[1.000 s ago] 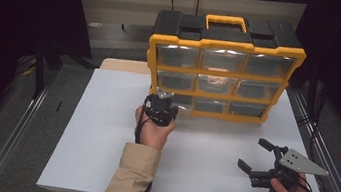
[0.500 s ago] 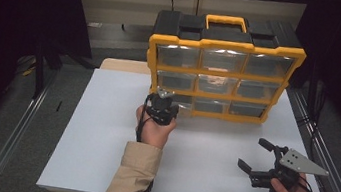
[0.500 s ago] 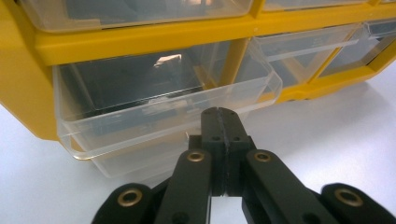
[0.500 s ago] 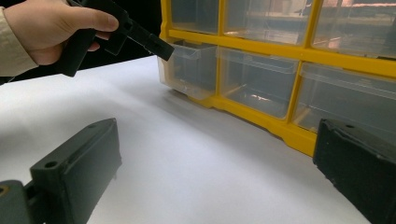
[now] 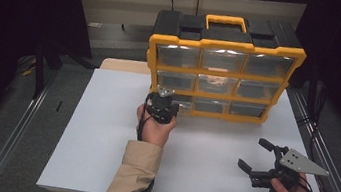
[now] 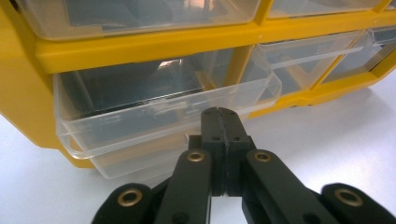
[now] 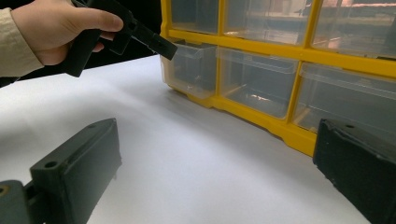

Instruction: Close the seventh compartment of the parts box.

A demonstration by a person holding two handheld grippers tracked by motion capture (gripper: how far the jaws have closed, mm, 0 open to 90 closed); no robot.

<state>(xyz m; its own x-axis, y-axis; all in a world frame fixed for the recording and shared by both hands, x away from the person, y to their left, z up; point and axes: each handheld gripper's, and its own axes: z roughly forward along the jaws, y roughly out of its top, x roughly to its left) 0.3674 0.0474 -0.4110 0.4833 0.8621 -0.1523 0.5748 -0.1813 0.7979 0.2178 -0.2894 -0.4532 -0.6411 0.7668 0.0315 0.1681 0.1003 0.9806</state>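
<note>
A: Nothing has moved since the earlier frames; both hands sit where they were. Left gripper (image 5: 160, 105) at the cabinet's (image 5: 221, 78) 7 o'clock corner, jaws pressed together with nothing between them.

B: Against the drawer?

A: Tips right at the front lip of the bottom-left drawer (image 6: 159, 116), which stands pulled out a little from its slot. Contact cannot be told from the left gripper view.

B: So what does the stillness mean?

A: My reading: a pause mid-step, the closed tips set either to hook the lip and draw it further or to nudge it home.

B: Right side?

A: Right gripper (image 5: 260, 161) at 5 o'clock on the table (image 5: 103, 132), jaws wide apart, empty, well apart from the cabinet.
</note>
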